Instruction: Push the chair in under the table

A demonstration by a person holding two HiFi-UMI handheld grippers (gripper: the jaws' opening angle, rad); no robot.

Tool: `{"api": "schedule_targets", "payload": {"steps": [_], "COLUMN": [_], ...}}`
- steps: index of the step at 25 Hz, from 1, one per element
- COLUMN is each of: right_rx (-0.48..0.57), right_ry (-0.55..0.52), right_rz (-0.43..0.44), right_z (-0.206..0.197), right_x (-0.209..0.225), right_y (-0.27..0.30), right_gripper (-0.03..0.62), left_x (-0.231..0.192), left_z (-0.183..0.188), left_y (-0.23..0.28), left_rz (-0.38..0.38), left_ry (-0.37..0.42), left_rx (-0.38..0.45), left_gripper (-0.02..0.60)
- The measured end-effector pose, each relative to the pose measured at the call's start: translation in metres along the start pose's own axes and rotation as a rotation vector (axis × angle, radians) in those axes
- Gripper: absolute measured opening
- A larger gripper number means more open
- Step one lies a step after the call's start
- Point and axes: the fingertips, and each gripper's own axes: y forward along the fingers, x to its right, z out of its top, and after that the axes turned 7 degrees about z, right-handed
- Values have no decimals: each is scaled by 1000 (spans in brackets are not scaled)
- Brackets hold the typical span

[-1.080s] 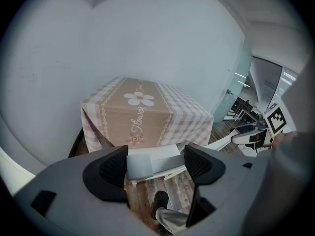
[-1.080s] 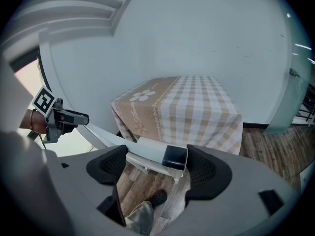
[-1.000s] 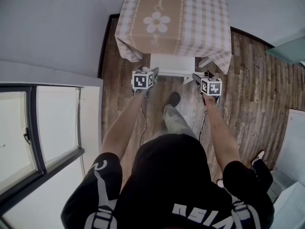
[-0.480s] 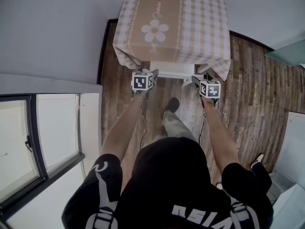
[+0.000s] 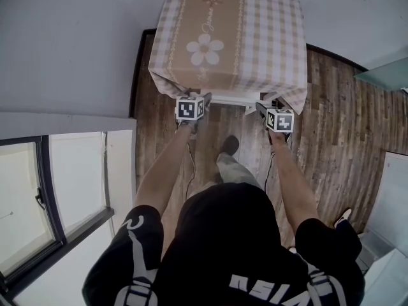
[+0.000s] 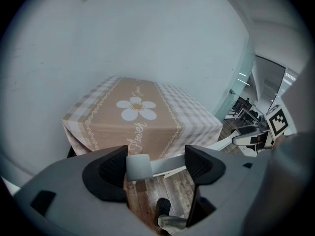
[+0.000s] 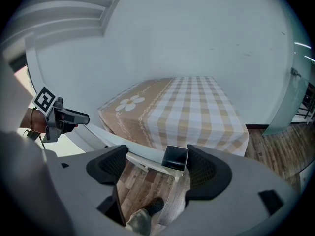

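Head view: chair (image 5: 228, 99) nearly all under the table (image 5: 288, 18), a gripper at each end of its back

The left gripper (image 5: 199, 98) is released, its jaws wide apart astride the left end of the chair's white back. In the left gripper view the square post top (image 6: 138, 167) sits right beside the left jaw's pad and well clear of the other. The right gripper (image 5: 264, 109) is unclenched too. In the right gripper view the dark, hollow post end (image 7: 175, 158) stands between its jaws, nearer the right-hand pad. Neither gripper clamps anything.

Only the chair's top rail and a strip behind it show past the hanging edge of the tablecloth (image 5: 268, 50), a beige-and-white check with a daisy print. The table stands close to a pale grey wall (image 5: 76, 43) on a wood-plank floor (image 5: 331, 120). One shoe (image 5: 228, 145) rests on the planks between the person's arms. A window (image 5: 38, 196) lies to the person's left.
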Motion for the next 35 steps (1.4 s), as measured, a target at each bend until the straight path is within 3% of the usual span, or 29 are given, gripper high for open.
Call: {"api": "schedule_targets", "payload": {"steps": [35], "right_rx": [27], "right_ry": [0], "right_rz": [5], "right_z": [78], "right_x": [62], "right_y": [45], "right_gripper": [397], "left_x": [1], "left_z": [90], "left_y": [68], "left_rz": [24], "left_ry": [-10], "left_rx": [-26], "left_gripper": [357]}}
